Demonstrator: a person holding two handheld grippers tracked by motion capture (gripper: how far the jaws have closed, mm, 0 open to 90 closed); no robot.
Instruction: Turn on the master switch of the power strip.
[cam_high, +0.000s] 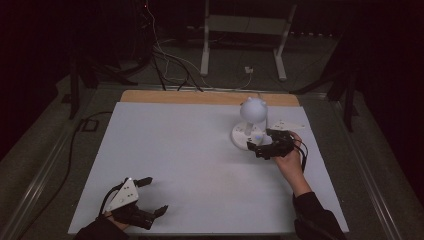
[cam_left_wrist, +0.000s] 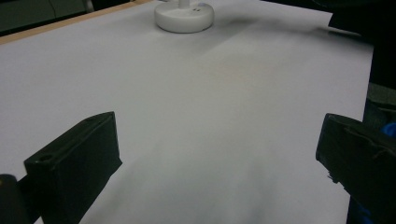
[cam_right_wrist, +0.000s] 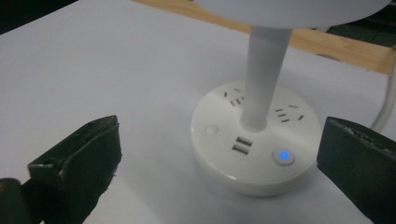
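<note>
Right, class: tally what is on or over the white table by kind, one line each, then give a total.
White desk lamp with socket base: 1
Black two-jaw grippers, left gripper and right gripper, both open: 2
Grey three-cornered plate on the left gripper: 1
Total: 4

Both grippers, left and right, rest low with fingers spread wide.

lamp base: smooth, glossy white plastic
table sheet: matt white
table edge: bare wood
</note>
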